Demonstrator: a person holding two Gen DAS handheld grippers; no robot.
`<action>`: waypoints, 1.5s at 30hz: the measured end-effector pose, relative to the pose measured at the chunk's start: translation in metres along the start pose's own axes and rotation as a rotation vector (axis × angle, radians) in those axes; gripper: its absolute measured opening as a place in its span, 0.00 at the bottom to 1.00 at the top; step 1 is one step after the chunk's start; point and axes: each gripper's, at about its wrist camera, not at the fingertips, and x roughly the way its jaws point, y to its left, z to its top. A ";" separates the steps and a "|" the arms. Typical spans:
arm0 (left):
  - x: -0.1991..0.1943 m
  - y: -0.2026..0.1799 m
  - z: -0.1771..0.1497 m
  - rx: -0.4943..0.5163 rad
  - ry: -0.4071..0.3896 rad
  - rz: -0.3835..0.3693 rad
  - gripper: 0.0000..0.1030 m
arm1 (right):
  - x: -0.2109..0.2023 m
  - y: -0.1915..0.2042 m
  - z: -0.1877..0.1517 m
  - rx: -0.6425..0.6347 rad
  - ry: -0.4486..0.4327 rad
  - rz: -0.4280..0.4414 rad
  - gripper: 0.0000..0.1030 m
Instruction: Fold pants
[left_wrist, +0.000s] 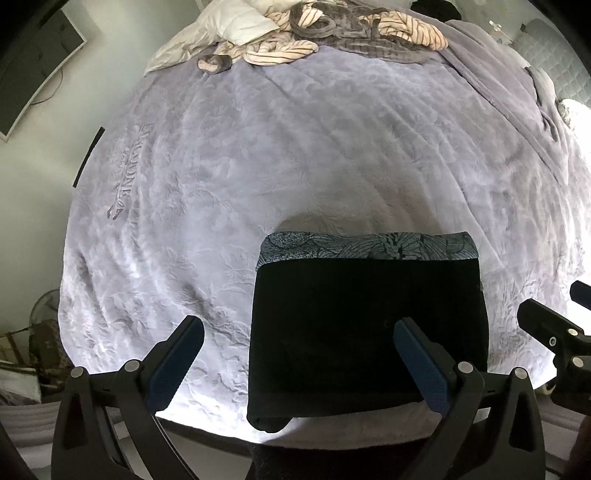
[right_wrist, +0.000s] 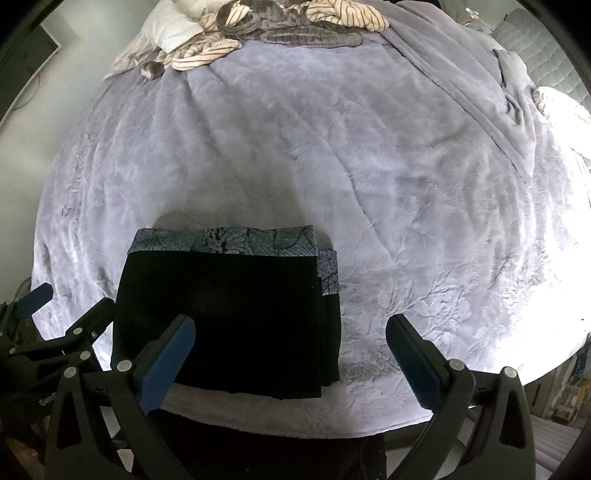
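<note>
Black pants (left_wrist: 365, 332) with a blue leaf-print waistband (left_wrist: 365, 245) lie folded into a compact rectangle near the front edge of the bed. They also show in the right wrist view (right_wrist: 229, 317). My left gripper (left_wrist: 299, 332) is open and empty, held above the pants' left side. My right gripper (right_wrist: 291, 332) is open and empty, above the pants' right edge. The right gripper also shows at the right edge of the left wrist view (left_wrist: 554, 314), and the left gripper at the left edge of the right wrist view (right_wrist: 55, 310).
A lavender plush blanket (left_wrist: 295, 147) covers the bed. Striped and grey clothes (left_wrist: 332, 29) and a white pillow (left_wrist: 236, 22) are piled at the far end. A monitor (left_wrist: 33, 70) hangs on the left wall.
</note>
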 end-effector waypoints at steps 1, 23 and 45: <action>0.000 0.000 0.001 0.001 0.001 0.001 1.00 | 0.000 0.000 0.000 0.001 0.000 0.001 1.00; 0.000 -0.002 0.004 0.011 0.002 0.008 1.00 | 0.001 0.005 0.003 -0.002 0.006 -0.016 1.00; -0.001 -0.003 0.002 0.019 0.002 0.016 1.00 | 0.003 0.008 0.001 -0.001 0.012 -0.015 1.00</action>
